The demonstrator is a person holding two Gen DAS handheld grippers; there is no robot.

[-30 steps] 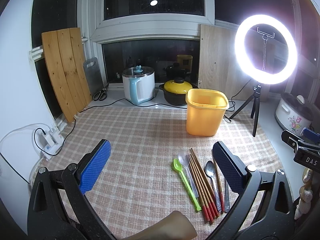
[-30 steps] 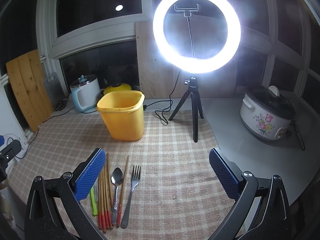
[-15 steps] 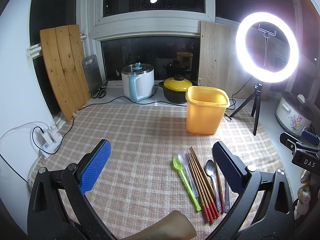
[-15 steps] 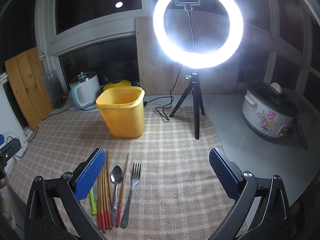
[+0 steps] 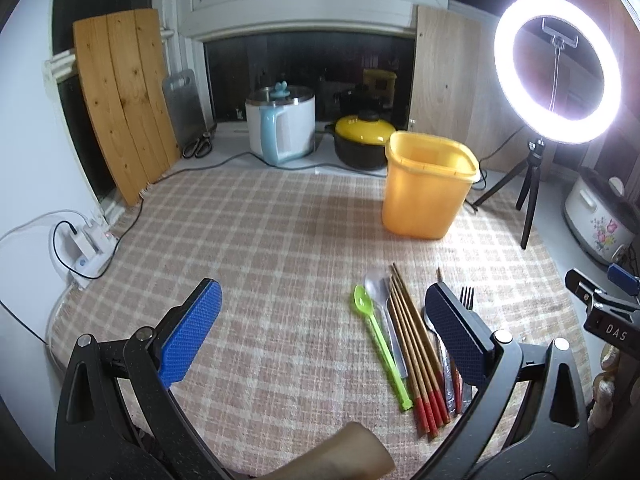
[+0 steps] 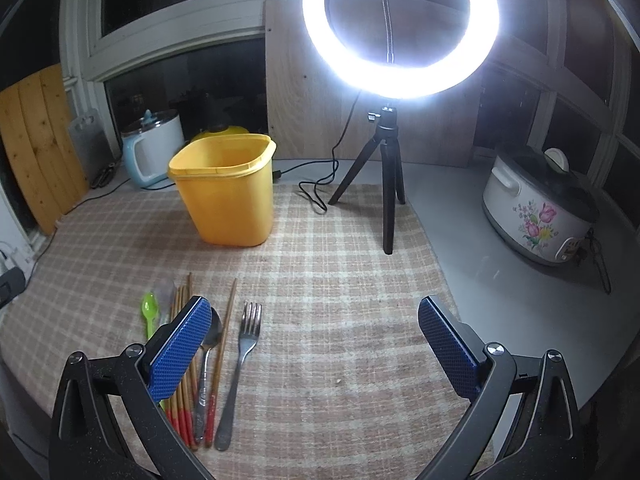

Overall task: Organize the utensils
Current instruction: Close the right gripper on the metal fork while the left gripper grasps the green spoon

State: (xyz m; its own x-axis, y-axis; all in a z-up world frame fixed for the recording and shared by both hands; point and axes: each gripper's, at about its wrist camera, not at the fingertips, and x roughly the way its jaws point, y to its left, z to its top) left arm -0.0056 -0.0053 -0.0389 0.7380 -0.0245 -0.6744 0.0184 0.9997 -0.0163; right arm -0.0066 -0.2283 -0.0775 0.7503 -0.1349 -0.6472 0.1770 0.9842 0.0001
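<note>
Before me the tabletop [image 6: 460, 248] carries a checked cloth [image 5: 260, 248]; on it stand a yellow bin [image 6: 228, 196] and tripod [image 6: 386, 184], with fork [image 6: 240, 364], spoons [image 5: 378, 332] and chopsticks [image 5: 416, 344] lying side by side.

Woven checked tablecloth [image 6: 340, 280] with coarse matt weave, yellow bin [image 6: 228, 196] of smooth semi-gloss plastic, fork [image 6: 240, 360] and spoon [image 6: 210, 344] of shiny metal, chopsticks [image 5: 416, 344] of matt wood with red-coated ends, green spoon [image 5: 380, 344] of glossy plastic

Utensils [image 6: 208, 360] flat (side by side) near yellow bin [image 6: 226, 192]
</note>
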